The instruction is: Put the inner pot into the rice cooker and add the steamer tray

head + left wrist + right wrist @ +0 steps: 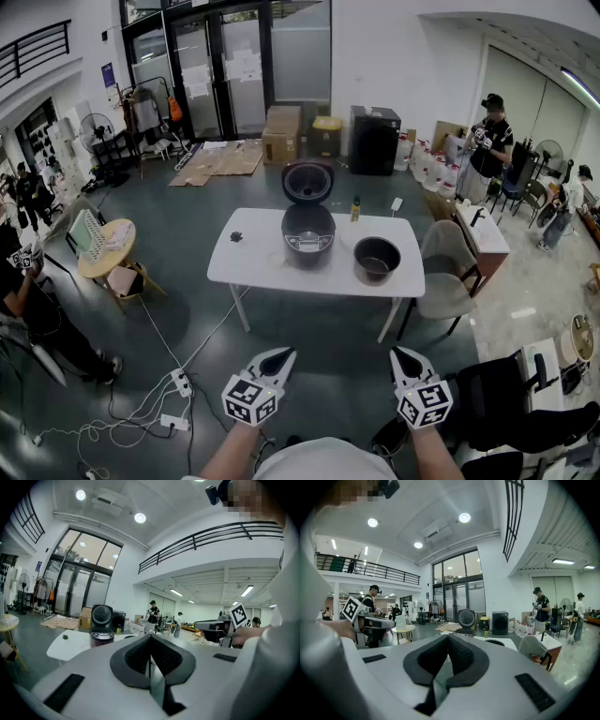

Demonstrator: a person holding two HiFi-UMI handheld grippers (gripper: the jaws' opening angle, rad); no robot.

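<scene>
The dark rice cooker [307, 236] stands near the middle of a white table [253, 267] with its lid raised. The black inner pot [377, 259] sits on the table just to the cooker's right. I can make out no steamer tray. Both grippers hang well short of the table, over the floor near my body. My left gripper [285, 354] is shut with nothing in it, and my right gripper [399, 354] is likewise shut and holds nothing. In the left gripper view the cooker [102, 629] shows far ahead beyond the closed jaws. In the right gripper view the pot's rim [495, 642] shows beside the cooker's lid [466, 618].
A small dark thing [236, 236], a bottle [355, 208] and a white item [397, 203] lie on the table. A grey chair [441, 272] stands at its right end. Cables and a power strip [178, 382] run across the floor at my left. People stand around the room.
</scene>
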